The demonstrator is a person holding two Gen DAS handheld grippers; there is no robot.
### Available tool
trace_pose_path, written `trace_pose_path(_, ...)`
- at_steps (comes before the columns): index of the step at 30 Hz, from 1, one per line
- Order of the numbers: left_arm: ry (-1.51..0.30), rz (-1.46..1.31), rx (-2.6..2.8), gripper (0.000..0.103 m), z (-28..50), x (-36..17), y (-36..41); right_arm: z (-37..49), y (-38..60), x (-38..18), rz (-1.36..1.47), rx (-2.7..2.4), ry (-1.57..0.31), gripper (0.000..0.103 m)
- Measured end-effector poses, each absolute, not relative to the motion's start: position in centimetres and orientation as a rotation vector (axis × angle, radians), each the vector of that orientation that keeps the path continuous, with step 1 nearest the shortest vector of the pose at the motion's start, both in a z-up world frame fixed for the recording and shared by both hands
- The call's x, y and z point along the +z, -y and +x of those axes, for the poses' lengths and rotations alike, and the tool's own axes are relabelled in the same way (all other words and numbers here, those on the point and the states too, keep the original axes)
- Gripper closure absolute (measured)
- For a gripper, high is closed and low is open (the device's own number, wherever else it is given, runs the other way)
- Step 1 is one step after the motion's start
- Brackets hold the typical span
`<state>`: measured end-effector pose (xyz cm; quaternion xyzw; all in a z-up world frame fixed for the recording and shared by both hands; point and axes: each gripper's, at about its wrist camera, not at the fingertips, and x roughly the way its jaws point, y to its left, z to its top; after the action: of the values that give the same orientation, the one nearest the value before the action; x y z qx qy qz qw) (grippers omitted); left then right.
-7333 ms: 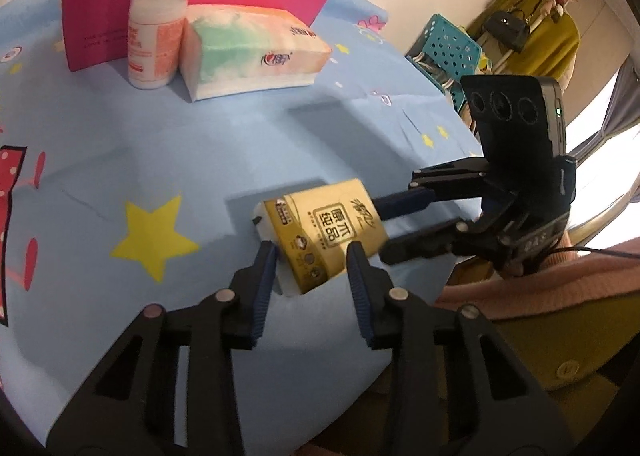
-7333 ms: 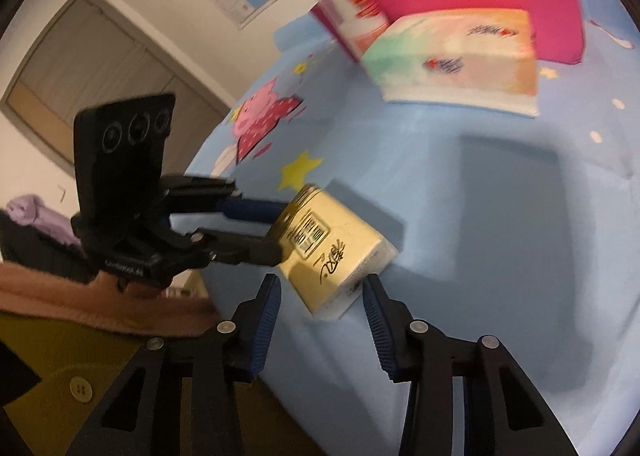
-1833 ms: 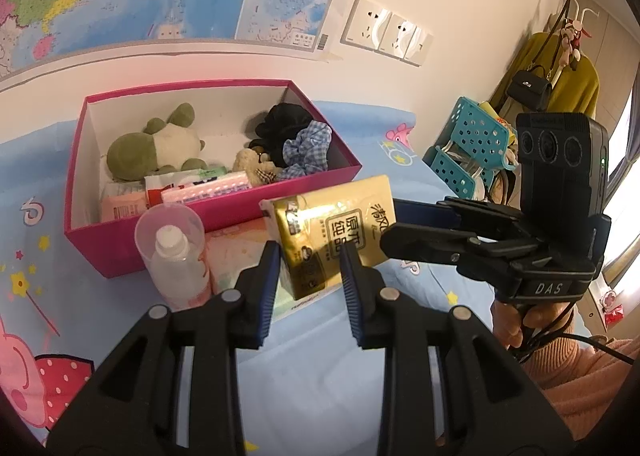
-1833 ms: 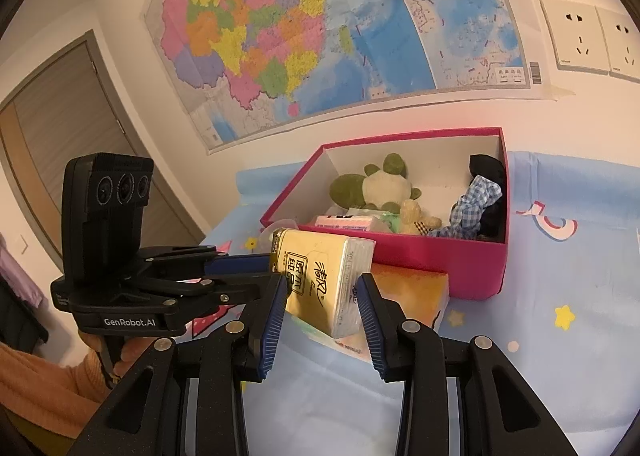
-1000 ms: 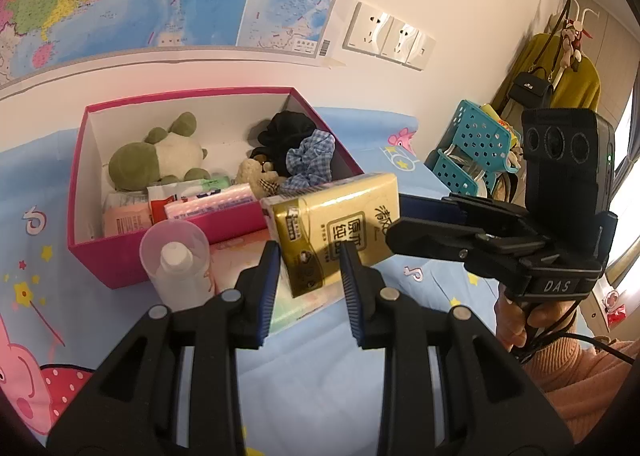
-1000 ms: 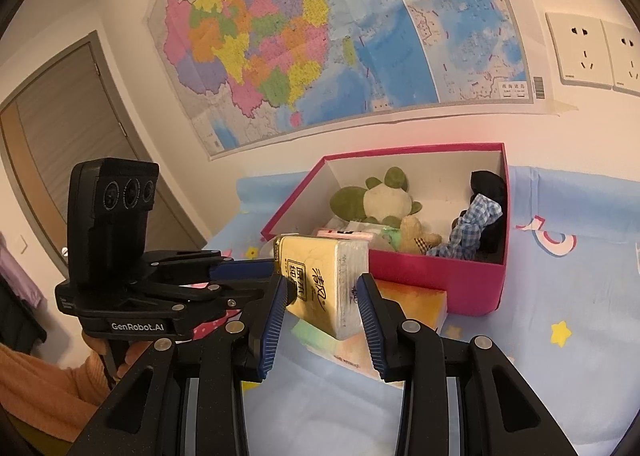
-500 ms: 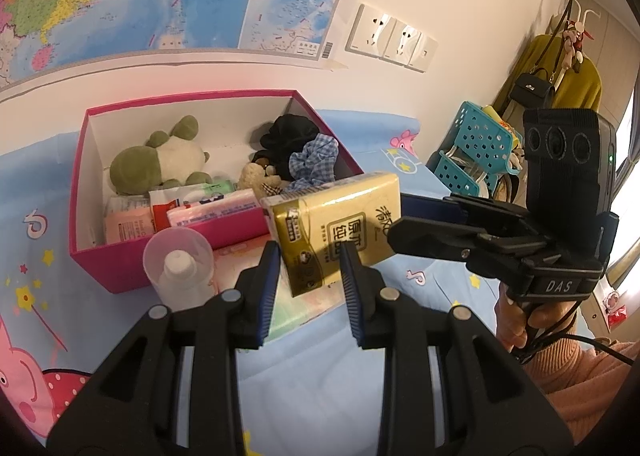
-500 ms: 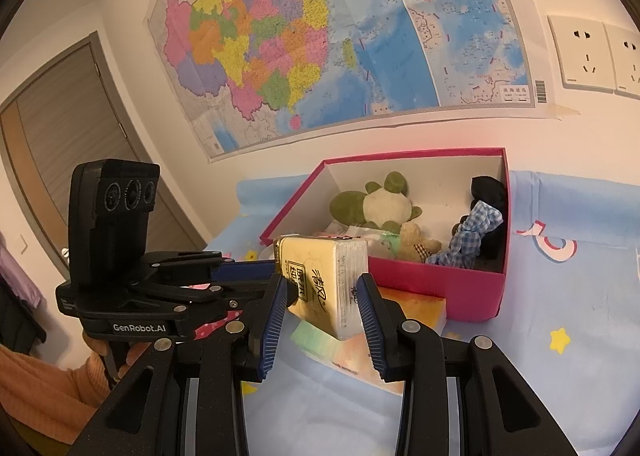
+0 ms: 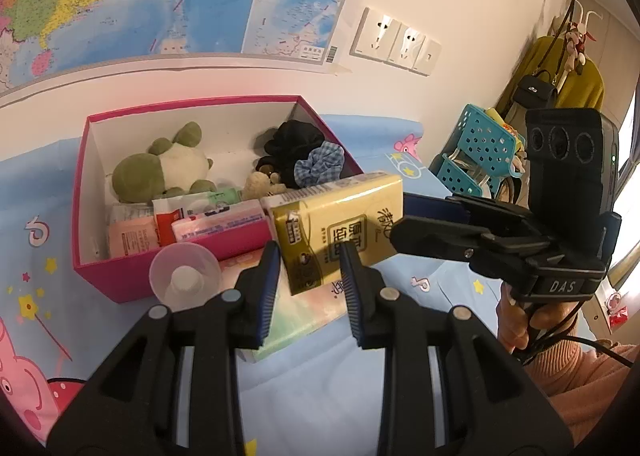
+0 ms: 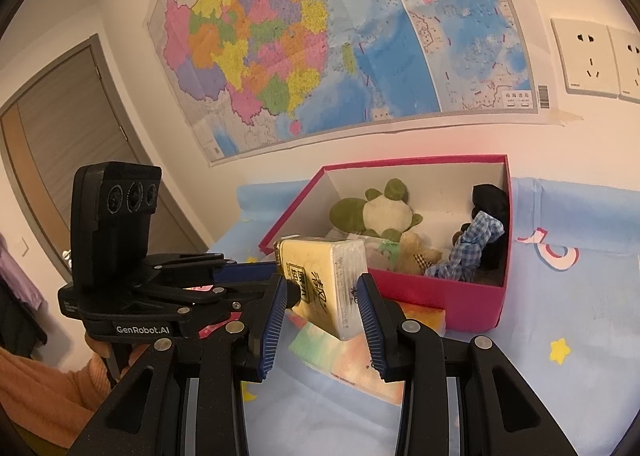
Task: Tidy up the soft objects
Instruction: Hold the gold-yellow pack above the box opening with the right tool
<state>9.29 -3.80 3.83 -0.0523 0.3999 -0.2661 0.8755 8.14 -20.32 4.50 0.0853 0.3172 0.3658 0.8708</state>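
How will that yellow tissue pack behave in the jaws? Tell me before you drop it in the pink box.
The yellow tissue pack is probably light: it hangs above the blue sheet, both grippers' jaws on it. Its glossy film wrapper looks slippery. Being soft, it will likely dent rather than break, and its flat sides should keep it from rolling in the pink box.

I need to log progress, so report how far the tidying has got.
Done: the plush toy, checked scrunchie and small packs lie in the pink box.
In hand: both grippers hold the yellow tissue pack in front of it.
Left: the pastel tissue pack and bottle outside.
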Motion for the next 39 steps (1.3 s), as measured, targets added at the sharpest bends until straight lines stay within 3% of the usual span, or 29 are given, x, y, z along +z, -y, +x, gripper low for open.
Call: trace_pose_path(39,-0.814,-0.091,-0.548,0.071,10.7,4.6,3.6,9.4,20.1,5.0,0.182,0.756,-0.654,0.065)
